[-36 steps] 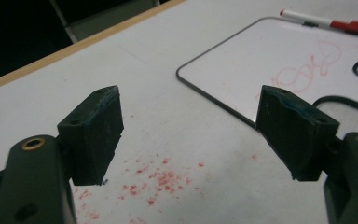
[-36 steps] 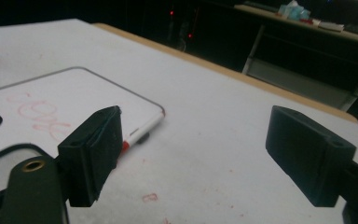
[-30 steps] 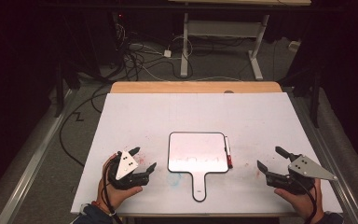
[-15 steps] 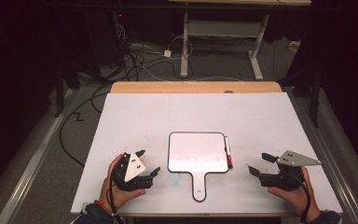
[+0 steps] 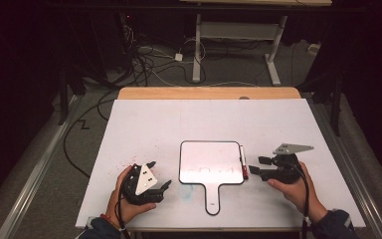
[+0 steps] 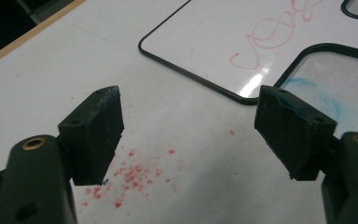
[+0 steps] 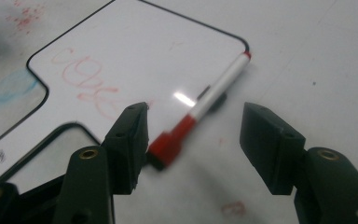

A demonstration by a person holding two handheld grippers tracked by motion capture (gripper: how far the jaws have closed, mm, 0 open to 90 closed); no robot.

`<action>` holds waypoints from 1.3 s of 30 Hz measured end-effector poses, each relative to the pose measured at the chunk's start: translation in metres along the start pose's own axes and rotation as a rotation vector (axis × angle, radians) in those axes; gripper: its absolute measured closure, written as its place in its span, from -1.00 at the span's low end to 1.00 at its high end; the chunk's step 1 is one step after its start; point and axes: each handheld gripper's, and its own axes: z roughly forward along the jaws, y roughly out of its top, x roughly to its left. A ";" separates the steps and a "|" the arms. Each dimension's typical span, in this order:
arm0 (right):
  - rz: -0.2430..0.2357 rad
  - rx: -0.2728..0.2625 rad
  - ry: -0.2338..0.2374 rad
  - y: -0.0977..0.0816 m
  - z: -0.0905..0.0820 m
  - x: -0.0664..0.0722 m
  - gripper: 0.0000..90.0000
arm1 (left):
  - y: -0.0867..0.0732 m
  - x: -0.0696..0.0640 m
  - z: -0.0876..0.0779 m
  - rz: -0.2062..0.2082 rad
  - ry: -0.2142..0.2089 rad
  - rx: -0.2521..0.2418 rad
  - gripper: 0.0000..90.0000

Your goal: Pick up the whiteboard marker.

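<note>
Approach to a pen pick-up. The right gripper [image 5: 256,166] comes in level from the right towards a white marker pen with a red cap [image 7: 199,110], which lies along the right edge of a small paddle-shaped whiteboard with a black rim and a short handle [image 5: 210,162], on the large white table sheet [image 5: 179,119]. Its jaws have just been closing and stand partly apart; in the right gripper view the red cap end lies between them, close beside the left pad, with neither pad visibly pressing on it. The left gripper [image 5: 155,175] rests on the sheet just left of the board, jaws wide apart and empty.

To do the step well, centre the pen between the pads before closing, since the cap now sits off to one side. Take the barrel crosswise, low enough to catch it without scraping the board, so that it does not roll away.

Faint red handwriting [image 7: 85,81] crosses the board; it cannot be read. Near the handle is a small printed mark [image 7: 1,155], too small to make out.
</note>
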 end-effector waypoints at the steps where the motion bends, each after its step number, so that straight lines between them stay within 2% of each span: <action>1: 0.000 0.000 0.000 0.000 0.000 0.000 -0.05 | 0.000 0.000 0.000 0.000 0.000 0.002 -0.49; 4: 0.022 0.036 -0.003 0.018 0.013 -0.007 0.01 | 0.000 0.000 0.001 -0.004 -0.002 0.004 -0.49; 5: 0.046 0.039 0.008 0.023 0.019 -0.010 0.00 | 0.000 0.000 0.001 -0.003 -0.001 0.004 -0.49; 6: 0.082 0.070 0.020 0.031 0.031 -0.018 0.02 | 0.000 0.000 0.001 -0.003 -0.003 0.004 -0.49; 8: 0.101 0.085 0.028 0.033 0.037 -0.022 0.03 | -0.001 -0.001 0.001 -0.005 -0.008 0.005 -0.49; 10: 0.136 0.115 0.036 0.036 0.049 -0.028 0.03 | -0.002 -0.001 0.001 -0.005 -0.011 0.006 -0.49; 11: 0.162 0.124 0.055 0.036 0.054 -0.031 0.03 | -0.002 -0.001 0.000 -0.005 -0.012 0.007 -0.49; 14: 0.206 0.155 0.036 0.038 0.069 -0.037 0.08 | -0.003 -0.001 0.000 -0.008 -0.014 0.006 -0.49; 16: 0.215 0.150 0.036 0.038 0.071 -0.038 0.12 | -0.003 -0.001 0.000 -0.010 -0.014 0.007 -0.49; 17: 0.215 0.146 0.036 0.039 0.072 -0.038 0.21 | -0.003 -0.001 0.000 -0.009 -0.015 0.008 -0.49; 18: 0.215 0.146 0.036 0.039 0.072 -0.038 0.21 | -0.003 -0.001 0.000 -0.008 -0.016 0.008 -0.49; 19: 0.211 0.146 0.033 0.039 0.073 -0.037 0.35 | -0.003 -0.001 0.000 -0.006 -0.015 0.011 -0.49; 23: 0.201 0.156 0.043 0.039 0.074 -0.035 0.44 | -0.002 -0.003 0.001 -0.003 -0.021 0.016 -0.49; 24: 0.196 0.157 0.032 0.038 0.074 -0.034 0.56 | -0.002 -0.003 0.001 0.001 -0.023 0.019 -0.49; 28: 0.186 0.155 0.037 0.038 0.074 -0.032 0.65 | -0.001 -0.003 0.002 0.003 -0.031 0.021 -0.49; 29: 0.178 0.153 0.044 0.038 0.074 -0.031 0.70 | -0.001 -0.003 0.002 0.003 -0.031 0.022 -0.49; 30: 0.168 0.145 0.032 0.039 0.073 -0.030 0.77 | -0.001 -0.003 0.002 0.004 -0.033 0.023 -0.49; 37: 0.116 0.140 0.025 0.040 0.071 -0.025 0.81 | -0.001 -0.002 0.004 -0.012 -0.046 0.022 -0.49; 39: 0.100 0.115 0.019 0.040 0.067 -0.024 0.81 | 0.001 -0.001 0.004 -0.030 -0.059 0.015 -0.49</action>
